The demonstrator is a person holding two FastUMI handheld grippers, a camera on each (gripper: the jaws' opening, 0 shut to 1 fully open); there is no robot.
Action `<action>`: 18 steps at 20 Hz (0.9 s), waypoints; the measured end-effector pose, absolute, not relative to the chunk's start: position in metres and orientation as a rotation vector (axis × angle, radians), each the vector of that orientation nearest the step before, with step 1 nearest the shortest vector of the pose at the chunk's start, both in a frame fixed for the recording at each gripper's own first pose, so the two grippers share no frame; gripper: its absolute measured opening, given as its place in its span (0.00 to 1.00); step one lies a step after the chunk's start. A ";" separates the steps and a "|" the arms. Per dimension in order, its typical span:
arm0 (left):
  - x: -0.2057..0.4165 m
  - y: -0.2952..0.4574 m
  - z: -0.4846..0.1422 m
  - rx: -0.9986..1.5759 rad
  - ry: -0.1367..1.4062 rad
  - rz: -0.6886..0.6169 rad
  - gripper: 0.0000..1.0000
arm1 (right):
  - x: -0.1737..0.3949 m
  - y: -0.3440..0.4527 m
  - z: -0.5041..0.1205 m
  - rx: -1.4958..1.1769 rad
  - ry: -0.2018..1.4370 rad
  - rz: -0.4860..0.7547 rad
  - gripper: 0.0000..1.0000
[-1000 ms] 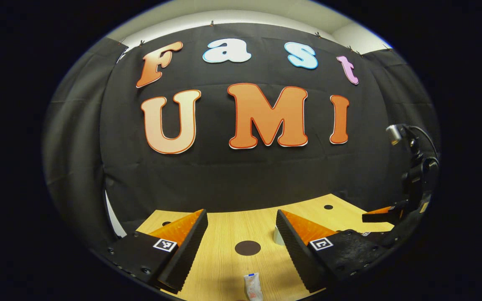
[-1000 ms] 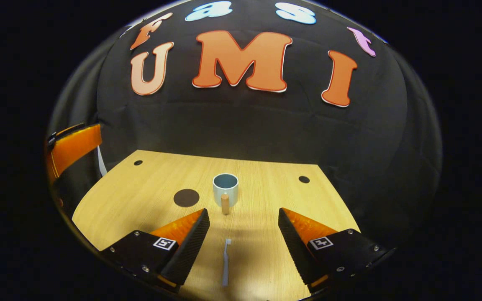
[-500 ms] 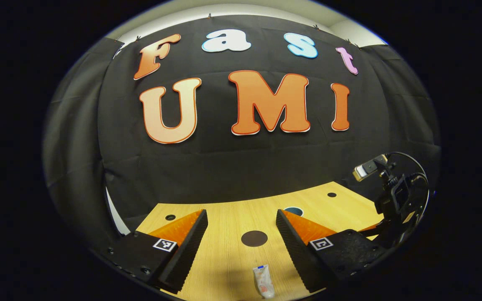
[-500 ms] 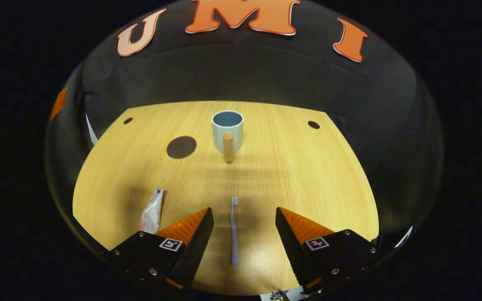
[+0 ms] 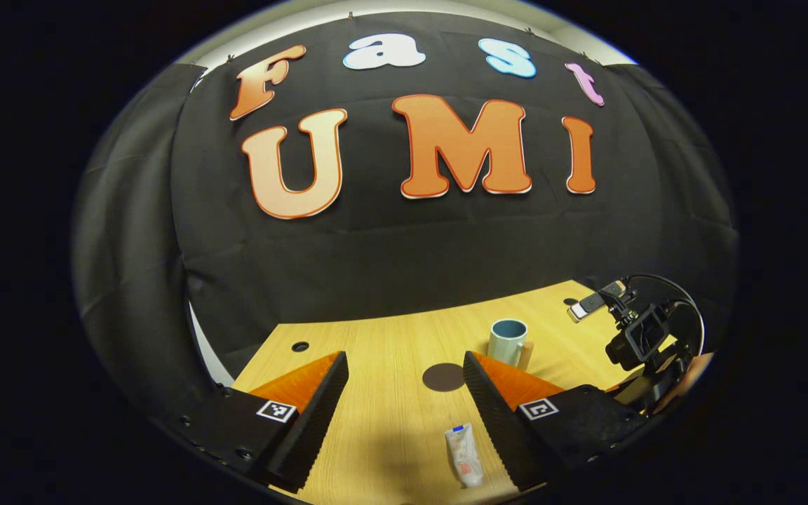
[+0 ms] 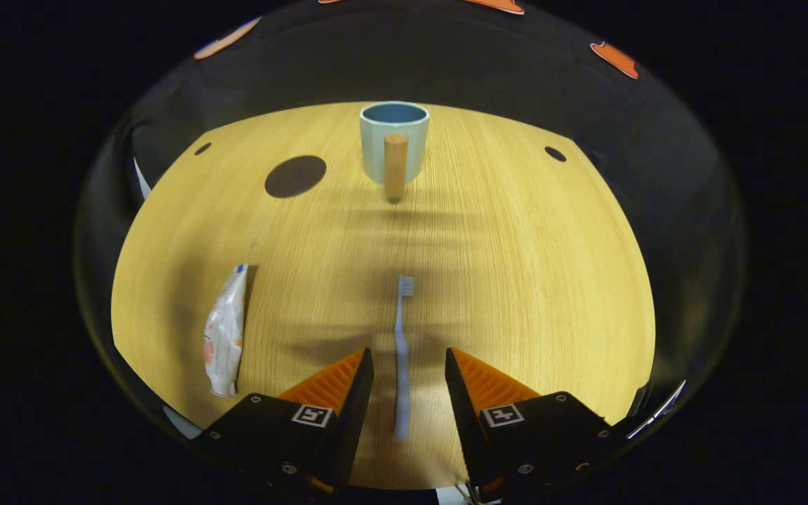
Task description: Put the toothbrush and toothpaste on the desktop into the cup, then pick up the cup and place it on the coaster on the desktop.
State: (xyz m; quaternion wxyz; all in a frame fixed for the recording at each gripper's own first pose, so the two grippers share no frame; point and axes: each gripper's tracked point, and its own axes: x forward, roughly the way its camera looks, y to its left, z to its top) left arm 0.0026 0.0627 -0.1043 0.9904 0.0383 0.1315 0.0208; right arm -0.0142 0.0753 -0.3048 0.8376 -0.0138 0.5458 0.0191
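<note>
A pale blue toothbrush [image 6: 401,351] lies lengthwise on the wooden desk, bristles pointing away. My right gripper [image 6: 407,361] hangs over its handle, fingers on either side of it, still apart and not pressing. A white toothpaste tube [image 6: 225,330] lies to the left. Farther off stands the light blue cup [image 6: 394,144] with a wooden handle, and the dark round coaster [image 6: 295,176] sits left of it. In the left gripper view, my left gripper [image 5: 404,375] is open above the desk, with the toothpaste tube [image 5: 465,456] low between its fingers, the coaster [image 5: 443,376] and the cup [image 5: 507,341] beyond.
The wooden desk [image 6: 516,280] has small dark holes near its far corners [image 6: 555,153]. Black cloth walls close the back and sides. In the left gripper view the other gripper with its camera mount [image 5: 639,337] and a hand stand at the right edge.
My right gripper has tilted down and dropped toward the toothbrush, its fingers narrowing around the handle. My left gripper has swung right, bringing the cup into its view.
</note>
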 end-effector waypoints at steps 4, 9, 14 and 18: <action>-0.004 0.063 -0.129 0.076 0.322 0.037 0.99 | -0.015 0.075 -0.326 -0.039 1.235 0.040 0.52; -0.003 0.061 -0.139 0.076 0.349 0.017 0.99 | -0.013 0.077 -0.337 -0.031 1.305 0.018 0.47; 0.005 0.071 -0.143 0.066 0.356 0.005 0.99 | -0.014 0.077 -0.341 0.029 1.384 -0.024 0.17; 0.013 0.066 -0.151 0.020 0.384 -0.052 0.99 | -0.013 0.084 -0.341 0.070 1.384 0.004 0.08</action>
